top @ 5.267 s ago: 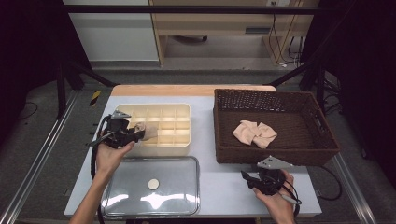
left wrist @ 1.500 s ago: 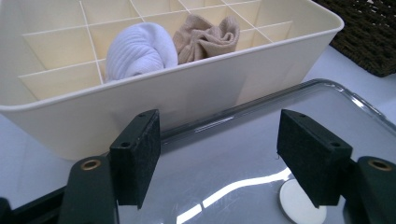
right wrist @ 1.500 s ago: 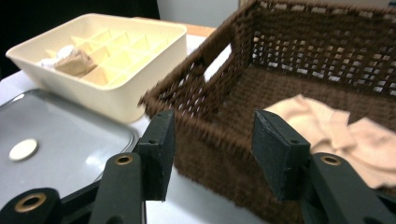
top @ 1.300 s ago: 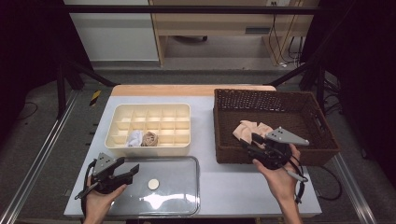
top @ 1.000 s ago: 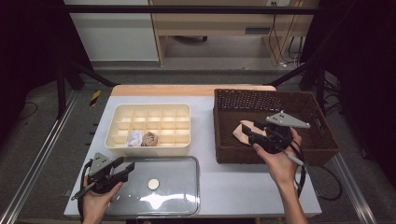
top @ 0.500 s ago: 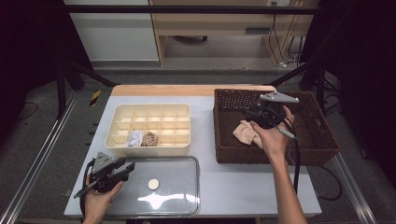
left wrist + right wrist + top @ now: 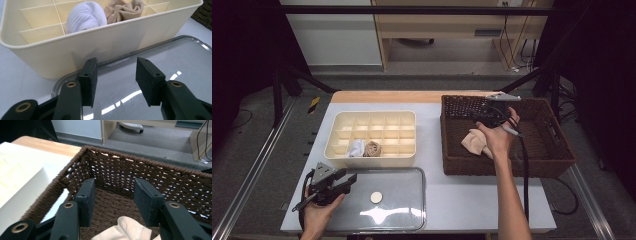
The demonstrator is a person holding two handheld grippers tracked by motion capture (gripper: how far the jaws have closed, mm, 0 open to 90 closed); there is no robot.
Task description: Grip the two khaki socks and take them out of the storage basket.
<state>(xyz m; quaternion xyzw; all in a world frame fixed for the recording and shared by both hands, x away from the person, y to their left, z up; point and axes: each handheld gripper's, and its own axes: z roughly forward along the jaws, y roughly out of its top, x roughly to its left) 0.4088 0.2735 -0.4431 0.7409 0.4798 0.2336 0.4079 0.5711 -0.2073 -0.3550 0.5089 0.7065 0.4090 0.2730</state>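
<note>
Over the brown wicker basket (image 7: 557, 150), high view: right gripper (image 7: 484, 116) hangs inside the rim near the far-left corner, jaws parted, nothing between them. Beige sock (image 7: 474, 142) lies on the basket floor just below it, apart from the walls, with bare weave open to its right. Left gripper (image 7: 343, 181) rests at the near-left edge of the clear lid (image 7: 407, 210), which lies flat before the cream divided box (image 7: 337, 142).

Left gripper view: jaws apart and empty, having just widened a little, over the lid's rim (image 7: 160, 45); box wall just beyond. White sock (image 7: 85, 16) and tan sock (image 7: 123, 10) sit in adjoining compartments.

Right gripper view: jaws spread, empty; beige sock (image 7: 125, 230) below them, corner walls close ahead.
</note>
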